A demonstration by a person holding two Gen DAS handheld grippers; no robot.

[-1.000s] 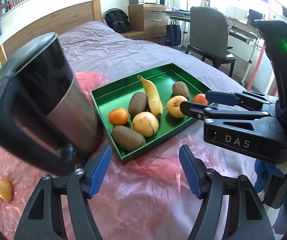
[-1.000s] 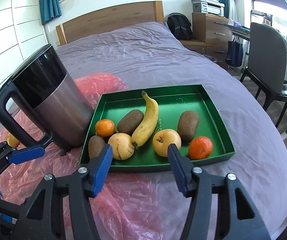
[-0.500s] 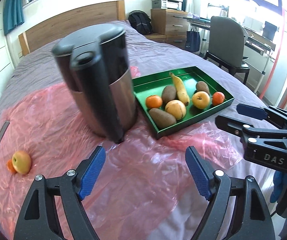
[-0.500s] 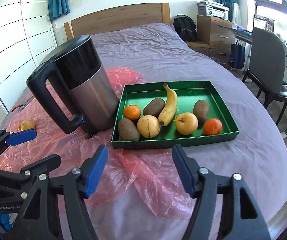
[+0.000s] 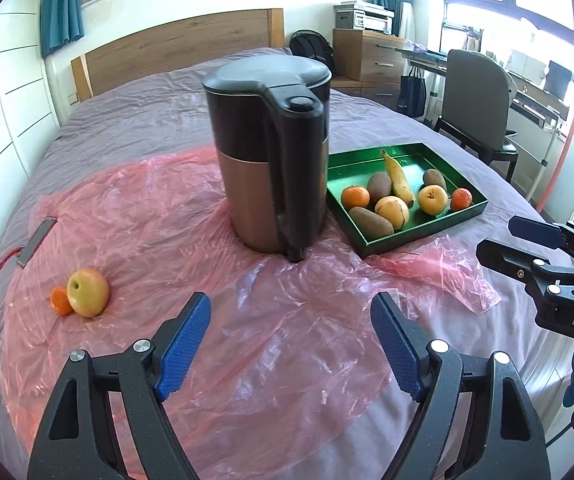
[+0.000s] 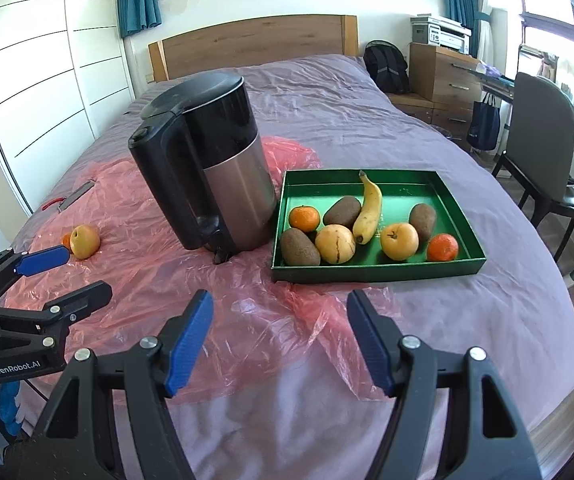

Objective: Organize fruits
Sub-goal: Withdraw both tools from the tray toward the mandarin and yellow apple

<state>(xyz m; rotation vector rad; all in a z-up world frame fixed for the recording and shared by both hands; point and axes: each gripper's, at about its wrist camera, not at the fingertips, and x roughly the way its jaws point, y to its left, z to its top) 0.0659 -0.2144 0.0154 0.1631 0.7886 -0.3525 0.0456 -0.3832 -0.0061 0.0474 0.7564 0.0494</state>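
Note:
A green tray on the bed holds a banana, two tangerines, three brown kiwis, a yellow apple and a cracked yellow fruit. A loose yellow apple and a small tangerine lie together on the pink plastic, far left. My left gripper hovers open over the plastic, with nothing between its fingers. My right gripper hangs in front of the tray; its jaws are opening and hold nothing.
A black and steel kettle stands upright just left of the tray. Crumpled pink plastic sheet covers the left half of the bed. A flat grey tool with a red loop lies far left. A chair stands right of the bed.
Both grippers have drawn back from the kettle and tray, and their jaws have widened. The left view has swung left, so the loose apple and tangerine now sit well inside it.

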